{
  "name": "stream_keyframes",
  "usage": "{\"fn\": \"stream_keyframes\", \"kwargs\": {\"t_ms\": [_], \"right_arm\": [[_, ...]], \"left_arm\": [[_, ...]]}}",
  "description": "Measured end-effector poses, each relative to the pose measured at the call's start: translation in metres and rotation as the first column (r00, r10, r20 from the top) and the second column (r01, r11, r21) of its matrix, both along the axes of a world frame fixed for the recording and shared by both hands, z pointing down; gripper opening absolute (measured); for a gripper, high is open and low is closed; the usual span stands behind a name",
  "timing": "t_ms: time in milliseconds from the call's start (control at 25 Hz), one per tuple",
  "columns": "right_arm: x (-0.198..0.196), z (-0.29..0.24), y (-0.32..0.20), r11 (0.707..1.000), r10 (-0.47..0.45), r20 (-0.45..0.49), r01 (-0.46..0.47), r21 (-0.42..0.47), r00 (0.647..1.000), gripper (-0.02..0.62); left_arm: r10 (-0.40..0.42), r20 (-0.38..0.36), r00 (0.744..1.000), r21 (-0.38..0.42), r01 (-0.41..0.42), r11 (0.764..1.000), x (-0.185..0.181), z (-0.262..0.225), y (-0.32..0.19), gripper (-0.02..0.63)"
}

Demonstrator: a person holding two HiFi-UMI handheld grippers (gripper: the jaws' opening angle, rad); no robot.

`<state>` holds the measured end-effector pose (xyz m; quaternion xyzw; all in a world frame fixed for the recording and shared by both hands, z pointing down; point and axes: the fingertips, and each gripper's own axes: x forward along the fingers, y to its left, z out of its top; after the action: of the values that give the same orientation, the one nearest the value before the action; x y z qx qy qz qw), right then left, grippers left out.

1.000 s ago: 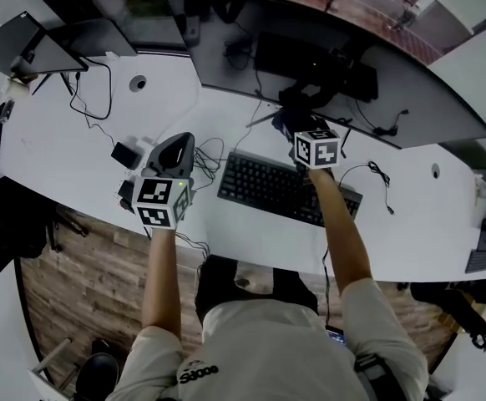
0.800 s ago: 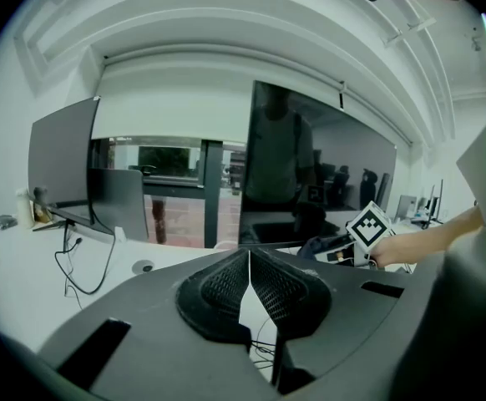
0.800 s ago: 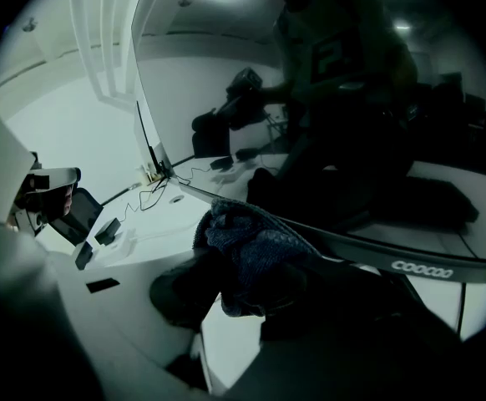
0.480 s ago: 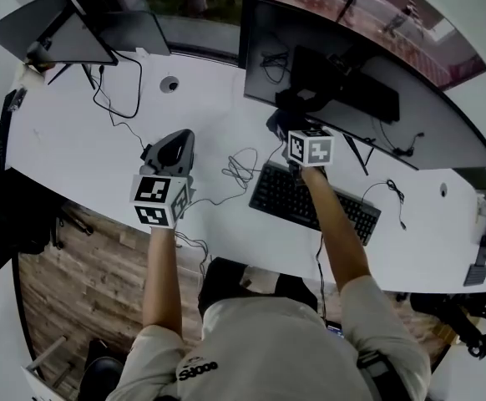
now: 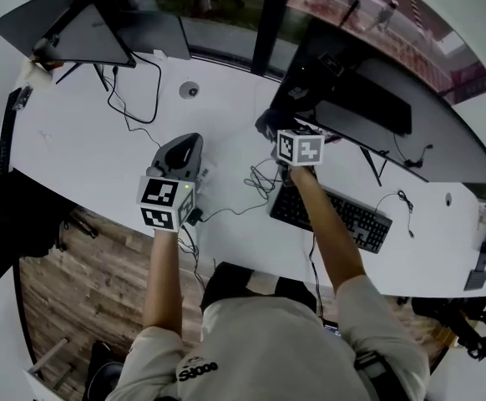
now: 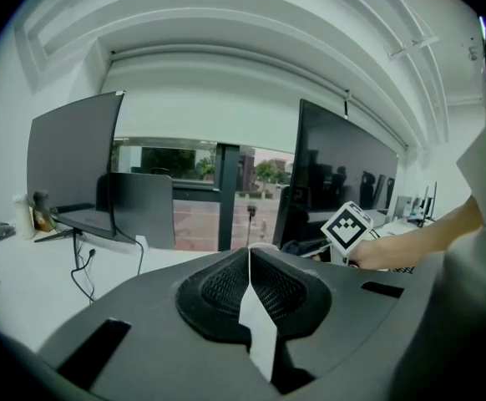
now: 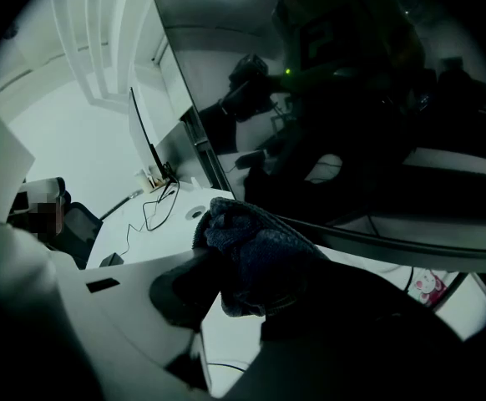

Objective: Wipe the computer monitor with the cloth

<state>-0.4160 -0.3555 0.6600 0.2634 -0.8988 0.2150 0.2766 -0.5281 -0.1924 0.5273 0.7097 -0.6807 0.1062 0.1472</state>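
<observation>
the cloth point(image 7: 255, 253) is wadded up between the jaws of the right gripper point(image 7: 226, 278), which is clamped tight on it, so a dark knitted lump pokes out past the tips. it sits right up by the bottom edge of the computer monitor point(image 7: 351, 98), near the screen's left end. from the head view it's the same story: the cloth is just a dark blob past the marker cube, at the lower left corner of the monitor. whether it's actually touching the glass, i can't tell.

stuff that's hard to read: the screen in the right gripper view is black and full of reflections. the right-hand jaw is so dark it melts into the shadow. from above, the monitor is seen almost edge-on, so its face barely shows, and the cube covers most of the cloth.

pose-wise, the right arm is stretched well forward across the keyboard point(image 5: 335, 211), forearm bare. the left arm is held out lower and closer in, with the left gripper point(image 5: 186, 144) hovering over the white desk point(image 5: 84, 140) beside a tangle of cables point(image 5: 264, 178), well apart from the monitor. its jaws are pressed together with nothing in them, pointing toward the window and a second monitor point(image 5: 68, 32) at the far left.
</observation>
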Motion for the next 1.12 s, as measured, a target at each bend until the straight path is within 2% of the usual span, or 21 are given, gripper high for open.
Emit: {"fn": "stream_keyframes", "kwargs": {"t_ms": [240,360,520,760,1120], "right_arm": [[-0.043,-0.007,0.010,0.992,0.041,0.101,-0.029,-0.121,0.994,0.104],[-0.051,-0.014,0.010,0.989,0.066,0.123,-0.049,-0.139,0.990,0.104],[-0.054,-0.026,0.006,0.993,0.072,0.099,-0.062,-0.097,0.992,0.104],[-0.056,-0.063,0.006,0.996,0.084,0.132,-0.078,-0.052,0.988,0.103],[-0.056,-0.137,0.014,0.998,0.026,0.150,-0.035,0.056,0.988,0.103]], "left_arm": [[0.027,0.017,0.999,0.008,-0.027,1.000,-0.017,-0.011,0.002,0.018],[0.034,0.034,0.999,0.017,-0.035,0.999,-0.021,-0.019,0.003,0.018],[0.060,0.064,0.996,0.029,-0.062,0.998,-0.019,-0.032,0.010,0.018],[0.059,0.087,0.995,0.039,-0.062,0.997,-0.013,-0.053,0.029,0.019],[0.011,0.126,0.992,0.086,-0.022,0.996,-0.013,-0.087,0.048,0.018]]}}
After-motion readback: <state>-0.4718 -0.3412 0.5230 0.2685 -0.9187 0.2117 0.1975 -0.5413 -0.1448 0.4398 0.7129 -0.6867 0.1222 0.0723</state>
